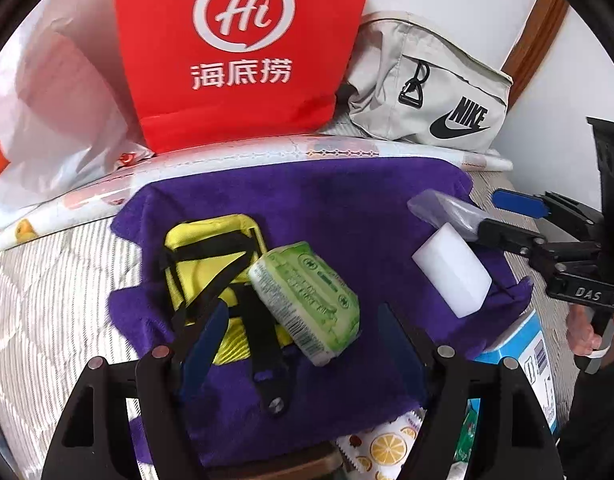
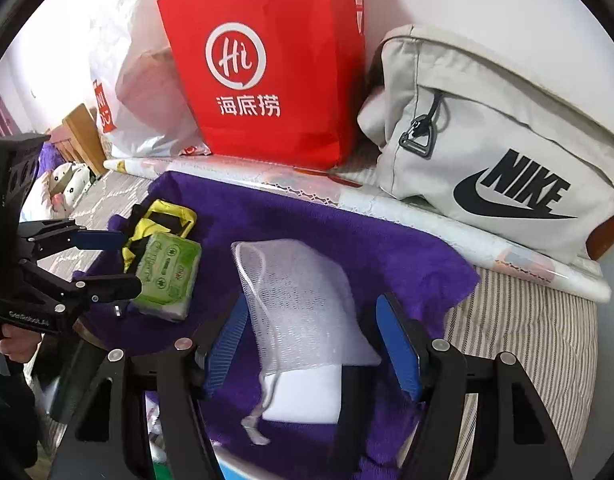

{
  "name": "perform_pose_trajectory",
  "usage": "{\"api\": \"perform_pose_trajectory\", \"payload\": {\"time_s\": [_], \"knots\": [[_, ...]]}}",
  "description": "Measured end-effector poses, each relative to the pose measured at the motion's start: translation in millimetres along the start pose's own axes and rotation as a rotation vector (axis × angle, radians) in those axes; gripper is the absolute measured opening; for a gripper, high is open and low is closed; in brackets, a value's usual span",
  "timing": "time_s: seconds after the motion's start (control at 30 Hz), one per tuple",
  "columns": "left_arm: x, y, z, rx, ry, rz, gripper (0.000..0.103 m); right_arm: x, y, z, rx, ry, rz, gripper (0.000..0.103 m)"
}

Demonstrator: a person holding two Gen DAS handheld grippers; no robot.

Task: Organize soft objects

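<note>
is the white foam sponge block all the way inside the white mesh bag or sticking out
Sticking out. In the right wrist view the white mesh bag covers only the far part of the white foam sponge block; its near end shows bare below the bag's edge.

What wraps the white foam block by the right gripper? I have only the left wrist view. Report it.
Observer: A white mesh drawstring bag; the white foam block sticks out of its open end.
Operator: Give me the right gripper's state.
Observer: The right gripper is open, with one jaw on each side of the bag.
Operator: Tell me where the drawstring lies.
Observer: Its cord trails from the bag's open end onto the purple fleece cloth.
</note>
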State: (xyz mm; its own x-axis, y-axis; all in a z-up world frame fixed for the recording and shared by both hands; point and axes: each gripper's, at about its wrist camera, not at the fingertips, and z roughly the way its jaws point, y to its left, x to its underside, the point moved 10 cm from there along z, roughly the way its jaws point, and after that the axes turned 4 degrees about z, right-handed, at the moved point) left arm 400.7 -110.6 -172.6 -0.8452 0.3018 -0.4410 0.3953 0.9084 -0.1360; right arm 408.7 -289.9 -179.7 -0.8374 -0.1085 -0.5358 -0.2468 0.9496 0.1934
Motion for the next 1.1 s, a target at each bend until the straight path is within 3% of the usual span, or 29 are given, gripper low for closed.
{"api": "perform_pose_trajectory", "payload": {"time_s": [0.5,0.87,1.1], "knots": [[35,-6,-73,-0.028,-0.069,-0.018,0.075,25,28,-77,0.000,-0.080,0.003,0.071],[95,-15,-109,-0.019,-0.091,-0.051,0.075,85,74,-119,-0.061,-0.091,0.001,0.071],[134,-5,-126,-0.048,-0.107,-0.082,0.075,120,119,-115,-0.093,-0.056,-0.079,0.061]]}}
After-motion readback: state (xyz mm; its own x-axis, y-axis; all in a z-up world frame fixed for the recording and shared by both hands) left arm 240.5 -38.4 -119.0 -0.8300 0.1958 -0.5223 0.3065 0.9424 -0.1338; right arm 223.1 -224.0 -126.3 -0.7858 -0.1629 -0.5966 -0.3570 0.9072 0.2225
